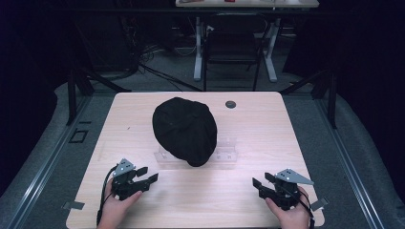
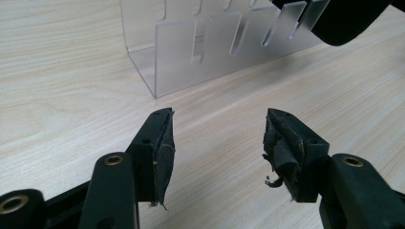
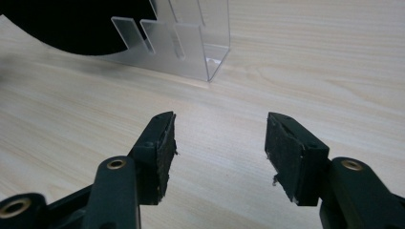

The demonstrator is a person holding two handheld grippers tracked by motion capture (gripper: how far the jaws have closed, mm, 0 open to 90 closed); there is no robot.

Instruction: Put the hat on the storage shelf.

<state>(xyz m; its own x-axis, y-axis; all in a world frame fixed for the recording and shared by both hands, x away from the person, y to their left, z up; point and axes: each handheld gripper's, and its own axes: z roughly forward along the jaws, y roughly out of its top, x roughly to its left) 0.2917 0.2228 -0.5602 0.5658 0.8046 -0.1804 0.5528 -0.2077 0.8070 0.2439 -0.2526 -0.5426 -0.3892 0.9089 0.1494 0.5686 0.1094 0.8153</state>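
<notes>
Wooden table (image 1: 248, 200), both grippers low, agape

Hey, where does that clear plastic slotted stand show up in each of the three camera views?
High view: the clear stand sits at table centre, mostly under the black cap.
Left gripper view: upper middle, its slotted wall ahead of the open jaws, cap at the top right corner.
Right gripper view: upper left of centre, cap at the top left corner.
Shared landmark: the black cap resting on the stand.
</notes>
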